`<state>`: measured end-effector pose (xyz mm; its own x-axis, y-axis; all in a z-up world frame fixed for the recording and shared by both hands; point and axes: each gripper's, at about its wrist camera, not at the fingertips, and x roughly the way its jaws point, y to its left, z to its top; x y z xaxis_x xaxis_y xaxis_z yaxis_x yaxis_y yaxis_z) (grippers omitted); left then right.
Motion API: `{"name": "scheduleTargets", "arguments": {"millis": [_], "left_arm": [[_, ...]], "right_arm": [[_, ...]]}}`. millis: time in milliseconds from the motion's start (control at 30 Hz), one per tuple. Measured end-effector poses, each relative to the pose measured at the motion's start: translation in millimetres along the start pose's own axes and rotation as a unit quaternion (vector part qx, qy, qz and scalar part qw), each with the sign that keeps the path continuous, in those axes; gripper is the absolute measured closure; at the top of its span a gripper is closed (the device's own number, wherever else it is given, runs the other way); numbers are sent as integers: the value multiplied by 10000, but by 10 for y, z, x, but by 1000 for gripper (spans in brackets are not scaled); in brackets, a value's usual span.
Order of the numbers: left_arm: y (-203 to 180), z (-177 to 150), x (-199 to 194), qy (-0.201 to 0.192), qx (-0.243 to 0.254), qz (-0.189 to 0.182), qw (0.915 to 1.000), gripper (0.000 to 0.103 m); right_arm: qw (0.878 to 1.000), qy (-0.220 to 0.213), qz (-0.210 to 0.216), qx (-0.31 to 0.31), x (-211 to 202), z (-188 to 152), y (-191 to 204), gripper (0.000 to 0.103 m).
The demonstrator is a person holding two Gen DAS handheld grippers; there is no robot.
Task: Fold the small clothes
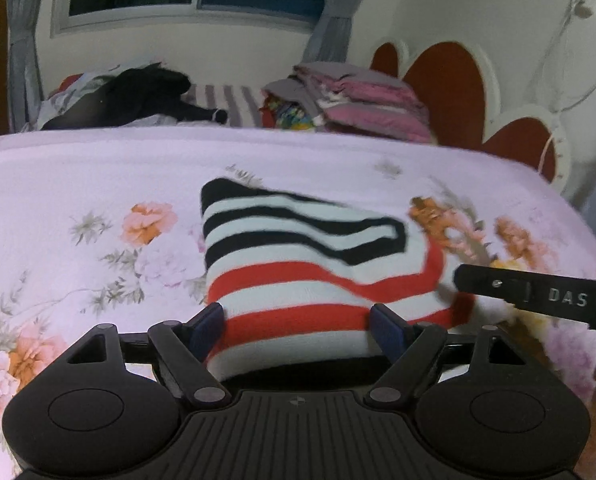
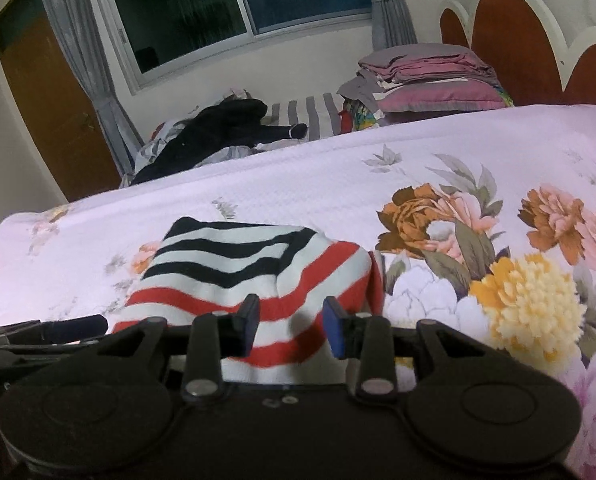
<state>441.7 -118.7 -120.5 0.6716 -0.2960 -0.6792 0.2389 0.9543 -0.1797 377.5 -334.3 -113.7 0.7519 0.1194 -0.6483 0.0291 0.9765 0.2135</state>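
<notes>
A small striped knit garment (image 1: 298,264), white with black stripes at its far end and red stripes at its near end, lies folded on the floral bedspread (image 1: 77,184). My left gripper (image 1: 296,322) is open, its blue-padded fingers on either side of the garment's near red-striped edge. My right gripper (image 2: 291,326) is open too, with the same garment (image 2: 233,268) between and beyond its fingers. The right gripper shows as a black bar at the right of the left wrist view (image 1: 538,294). The left gripper shows at the left edge of the right wrist view (image 2: 45,334).
A pile of dark clothes (image 1: 137,96) lies on a striped sheet at the far side. A stack of pink and grey folded bedding (image 1: 358,96) sits near the red scalloped headboard (image 1: 450,80). A window with grey curtains (image 2: 225,4) and a brown door (image 2: 49,100) lie beyond.
</notes>
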Motion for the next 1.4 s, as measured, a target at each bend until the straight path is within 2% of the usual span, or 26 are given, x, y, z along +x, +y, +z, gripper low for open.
{"name": "scheduleTargets", "arguments": {"millis": [133, 200, 300, 500, 667, 833, 933, 1033, 1133, 1233, 1333, 1400], "left_arm": [[74, -90, 141, 161, -67, 52, 9998, 24], [86, -122, 164, 149, -59, 9, 9999, 24], [82, -110, 168, 181, -46, 11, 9998, 24], [54, 65, 106, 9, -61, 22, 10000, 24], [69, 290, 206, -99, -113, -8, 9999, 24], [96, 395, 437, -74, -86, 175, 9998, 24], [119, 350, 597, 58, -17, 349, 9994, 24], [154, 277, 686, 182, -80, 320, 9993, 24], [163, 257, 723, 213, -98, 286, 9993, 23], [188, 232, 735, 209, -161, 298, 9992, 19], [198, 229, 738, 212, -189, 289, 9992, 18], [195, 227, 732, 192, -127, 317, 9992, 18]], "right_arm": [[9990, 238, -307, -222, 182, -125, -48, 70], [9976, 363, -494, -317, 267, -201, -110, 65], [9986, 375, -363, 34, 267, -203, -240, 61], [9997, 23, -224, -108, 185, 0, -160, 63], [9996, -93, -243, -133, 333, 208, -138, 62], [9996, -21, -173, -213, 530, 276, -101, 66], [9988, 115, -300, -375, 661, 236, -97, 69], [9974, 162, -473, -513, 745, 167, -144, 69], [9930, 252, -841, -791, 837, 119, -167, 65], [9958, 235, -736, -482, 839, 99, -253, 65], [9936, 187, -838, -734, 843, 69, -191, 65], [9942, 221, -803, -682, 837, 89, -211, 65]]}}
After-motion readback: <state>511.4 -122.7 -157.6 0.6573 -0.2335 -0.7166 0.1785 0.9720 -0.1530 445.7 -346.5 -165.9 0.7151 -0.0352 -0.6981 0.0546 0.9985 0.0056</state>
